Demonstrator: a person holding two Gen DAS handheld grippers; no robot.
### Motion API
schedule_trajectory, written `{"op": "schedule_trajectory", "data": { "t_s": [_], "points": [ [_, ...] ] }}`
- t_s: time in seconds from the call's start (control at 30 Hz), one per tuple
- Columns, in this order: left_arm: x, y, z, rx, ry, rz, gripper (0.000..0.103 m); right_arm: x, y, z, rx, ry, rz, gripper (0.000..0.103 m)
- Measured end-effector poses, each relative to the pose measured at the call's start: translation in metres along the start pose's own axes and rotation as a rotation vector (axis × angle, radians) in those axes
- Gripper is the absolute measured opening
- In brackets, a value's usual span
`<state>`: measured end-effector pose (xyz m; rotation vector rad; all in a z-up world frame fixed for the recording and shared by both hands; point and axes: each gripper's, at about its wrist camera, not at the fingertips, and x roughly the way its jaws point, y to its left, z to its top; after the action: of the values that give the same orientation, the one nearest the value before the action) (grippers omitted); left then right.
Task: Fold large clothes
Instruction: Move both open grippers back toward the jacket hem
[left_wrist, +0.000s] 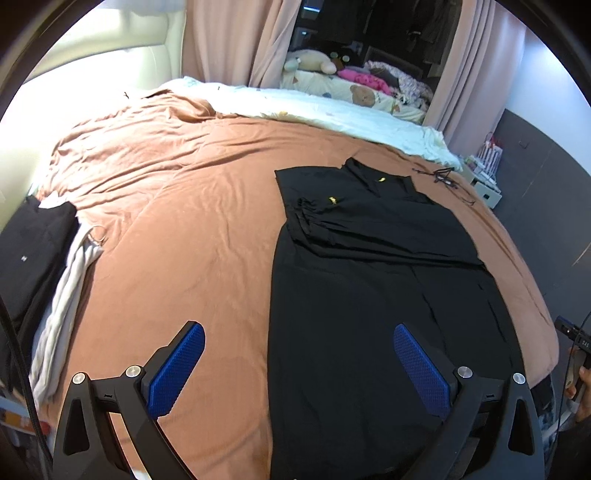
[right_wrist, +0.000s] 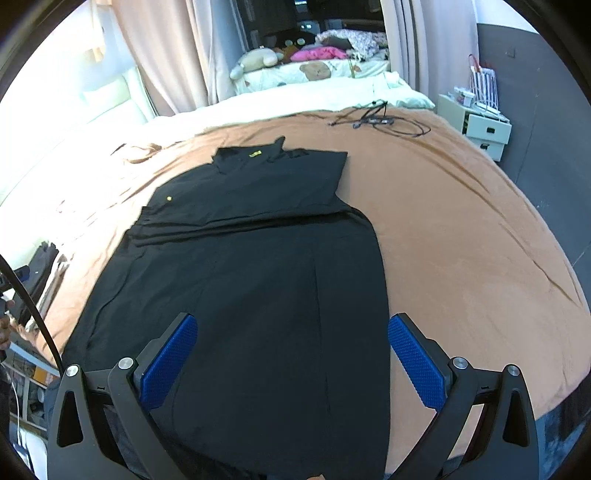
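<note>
Near the bed's foot edge, both the left gripper (left_wrist: 299, 367) and right gripper (right_wrist: 291, 358) hover wide open, holding nothing, over the black garment (left_wrist: 369, 295) lying toward the bed's (left_wrist: 192, 206) right side; grabbing 1 layer risks dragging its folded sleeves apart.

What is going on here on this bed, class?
A person holds two grippers above a black garment spread on a brown bedspread. The sleeves are already folded in across its top half. The left gripper and right gripper both hover open over its near end, gripping nothing. Folded clothes lie at the bed's left edge.
</note>
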<state>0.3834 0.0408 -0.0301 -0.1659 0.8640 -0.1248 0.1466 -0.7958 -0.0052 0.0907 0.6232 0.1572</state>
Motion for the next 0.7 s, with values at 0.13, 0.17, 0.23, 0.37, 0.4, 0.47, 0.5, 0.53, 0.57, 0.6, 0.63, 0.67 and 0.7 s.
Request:
{"op": "schedule_trajectory", "data": {
  "t_s": [0.13,0.17,0.23,0.37,0.4,0.47,0.5,0.53,0.57,0.6,0.63,0.67,0.7],
  "points": [
    [-0.028,-0.004,-0.025,0.012,-0.022,0.0,0.103,-0.035,-0.006,-0.021,0.003,-0.04,0.012,0.103],
    [-0.033,-0.005,-0.03,0.014,-0.026,-0.004,0.103,-0.041,-0.007,-0.027,0.006,-0.046,0.021,0.103],
    [-0.041,-0.005,-0.043,0.013,-0.029,-0.008,0.103,-0.052,-0.013,-0.037,0.015,-0.056,0.033,0.103],
    [-0.053,-0.005,-0.066,0.006,-0.029,-0.018,0.103,-0.066,-0.025,-0.061,0.042,-0.067,0.06,0.103],
    [-0.056,-0.006,-0.07,0.008,-0.028,-0.015,0.103,-0.069,-0.027,-0.067,0.046,-0.072,0.056,0.103],
    [-0.061,-0.004,-0.083,0.008,-0.029,-0.018,0.103,-0.075,-0.034,-0.082,0.056,-0.085,0.046,0.103],
    [-0.064,-0.004,-0.088,0.005,-0.03,-0.022,0.103,-0.078,-0.036,-0.088,0.063,-0.089,0.047,0.103],
    [-0.068,-0.002,-0.096,-0.002,-0.033,-0.026,0.103,-0.081,-0.039,-0.095,0.073,-0.095,0.054,0.103],
    [-0.07,0.0,-0.102,-0.009,-0.036,-0.028,0.103,-0.086,-0.04,-0.103,0.082,-0.102,0.062,0.103],
    [-0.073,0.002,-0.107,-0.018,-0.038,-0.032,0.103,-0.089,-0.042,-0.109,0.091,-0.108,0.068,0.103],
    [-0.074,0.005,-0.112,-0.027,-0.039,-0.034,0.103,-0.092,-0.045,-0.114,0.101,-0.114,0.075,0.103],
    [-0.076,0.008,-0.117,-0.038,-0.037,-0.039,0.103,-0.095,-0.047,-0.122,0.113,-0.118,0.082,0.103],
    [-0.077,0.011,-0.121,-0.047,-0.037,-0.043,0.103,-0.096,-0.049,-0.126,0.122,-0.118,0.085,0.103]
  ]
}}
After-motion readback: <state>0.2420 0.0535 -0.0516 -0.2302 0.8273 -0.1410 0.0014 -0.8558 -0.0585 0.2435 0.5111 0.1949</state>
